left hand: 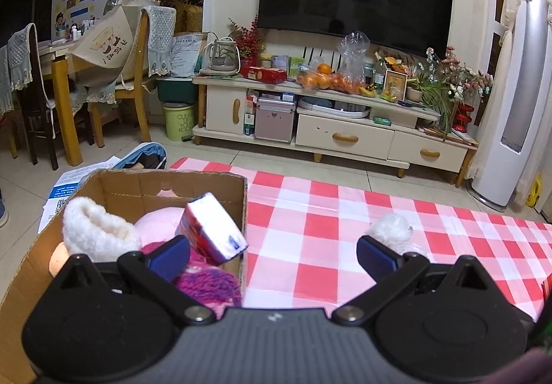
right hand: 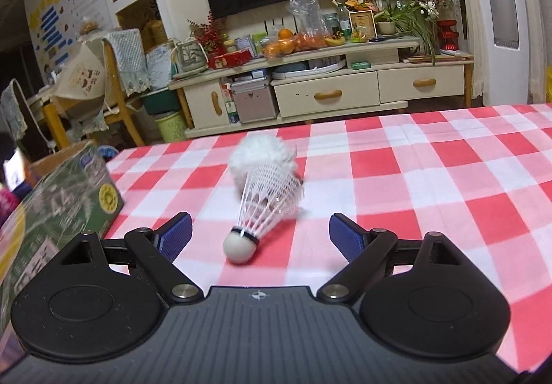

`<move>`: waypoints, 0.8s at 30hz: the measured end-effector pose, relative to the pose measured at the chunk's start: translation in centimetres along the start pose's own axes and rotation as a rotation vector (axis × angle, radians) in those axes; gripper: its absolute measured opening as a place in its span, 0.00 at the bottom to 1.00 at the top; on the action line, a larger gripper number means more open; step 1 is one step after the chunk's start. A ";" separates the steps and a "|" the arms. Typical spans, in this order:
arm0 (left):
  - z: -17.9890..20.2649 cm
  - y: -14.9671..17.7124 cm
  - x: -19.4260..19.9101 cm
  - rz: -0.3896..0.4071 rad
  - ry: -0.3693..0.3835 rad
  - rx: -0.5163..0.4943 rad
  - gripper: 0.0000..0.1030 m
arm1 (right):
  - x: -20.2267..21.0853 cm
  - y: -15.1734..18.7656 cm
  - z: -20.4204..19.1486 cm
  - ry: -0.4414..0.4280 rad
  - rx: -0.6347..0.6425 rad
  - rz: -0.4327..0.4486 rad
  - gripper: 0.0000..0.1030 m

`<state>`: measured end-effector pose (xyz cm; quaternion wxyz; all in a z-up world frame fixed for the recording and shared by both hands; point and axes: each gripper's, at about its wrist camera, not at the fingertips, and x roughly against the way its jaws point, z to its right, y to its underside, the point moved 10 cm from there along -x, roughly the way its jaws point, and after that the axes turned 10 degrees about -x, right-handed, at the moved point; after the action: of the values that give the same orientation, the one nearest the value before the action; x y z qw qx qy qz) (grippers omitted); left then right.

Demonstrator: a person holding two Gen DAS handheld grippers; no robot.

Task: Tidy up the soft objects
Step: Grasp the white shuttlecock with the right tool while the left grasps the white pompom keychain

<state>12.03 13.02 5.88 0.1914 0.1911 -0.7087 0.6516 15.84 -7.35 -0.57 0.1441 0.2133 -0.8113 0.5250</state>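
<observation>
An open cardboard box stands at the table's left edge. In it lie a white fluffy item, a pink plush, a purple knit piece and a tilted tissue pack. My left gripper is open; its left finger hangs over the box and nothing is between the pads. A white pom-pom lies on the cloth just past its right finger. My right gripper is open around a white shuttlecock, cork end toward me, pads apart from it. The pom-pom lies right behind the shuttlecock.
A red-and-white checked tablecloth covers the table. The box's green printed side is at my right gripper's left. Beyond the table are a TV cabinet loaded with clutter, chairs at the left and papers on the floor.
</observation>
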 end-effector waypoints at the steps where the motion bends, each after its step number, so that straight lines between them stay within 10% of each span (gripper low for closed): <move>1: 0.1 0.0 0.0 0.002 -0.002 0.001 0.99 | -0.6 -0.1 0.0 0.007 -0.013 -0.005 1.00; 7: 0.9 -0.2 -0.2 0.005 -0.003 0.005 0.99 | -2.9 0.4 -0.4 0.039 -0.041 -0.061 0.95; 11: 1.6 -0.1 -0.3 0.002 -0.001 -0.004 0.99 | -3.3 1.1 0.2 0.072 -0.038 -0.087 0.61; 17: 2.7 -0.2 -0.6 0.001 0.006 -0.011 0.99 | -2.8 1.2 0.2 0.033 -0.029 -0.103 0.38; 24: 4.6 -0.2 -1.0 -0.002 0.022 -0.030 0.99 | -0.6 1.3 2.4 0.004 -0.042 -0.122 0.33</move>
<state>12.88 8.44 5.17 0.2025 0.1816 -0.7159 0.6430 15.69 -8.97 -2.91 0.1818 0.2583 -0.8072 0.4986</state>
